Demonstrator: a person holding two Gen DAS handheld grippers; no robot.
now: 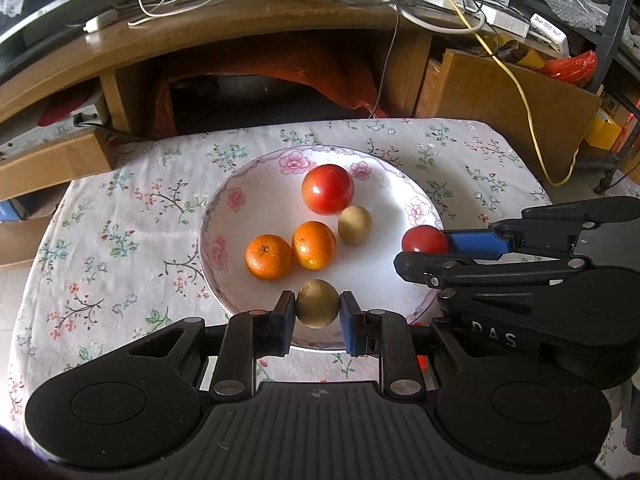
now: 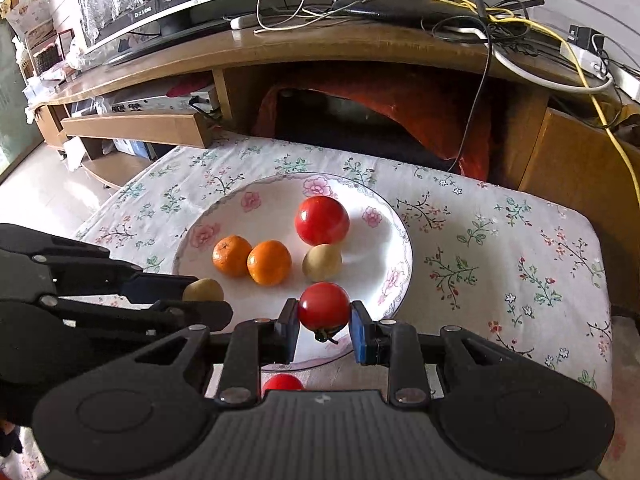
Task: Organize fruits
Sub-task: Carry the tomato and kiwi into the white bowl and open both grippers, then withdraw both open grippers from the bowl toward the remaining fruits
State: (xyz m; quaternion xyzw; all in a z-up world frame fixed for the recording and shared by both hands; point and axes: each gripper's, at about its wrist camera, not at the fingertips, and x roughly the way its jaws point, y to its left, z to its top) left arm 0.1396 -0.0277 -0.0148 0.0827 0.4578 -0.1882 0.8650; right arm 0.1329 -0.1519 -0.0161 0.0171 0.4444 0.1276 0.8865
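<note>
plate (image 1: 224,208): big tomato (image 1: 327,189), two oranges (image 1: 291,250), kiwi (image 1: 355,225) | grippers grip kiwi, tomato

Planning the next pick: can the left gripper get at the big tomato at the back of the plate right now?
Probably not yet: the left gripper is shut on a kiwi, so its jaws are full. Beyond that, the two oranges sit between it and the big tomato.

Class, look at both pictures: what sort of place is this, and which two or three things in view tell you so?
Most likely a home living room. A TV stands on a wooden TV stand strewn with cables, and a plate of fruit sits on a low table with a floral cloth.
</note>
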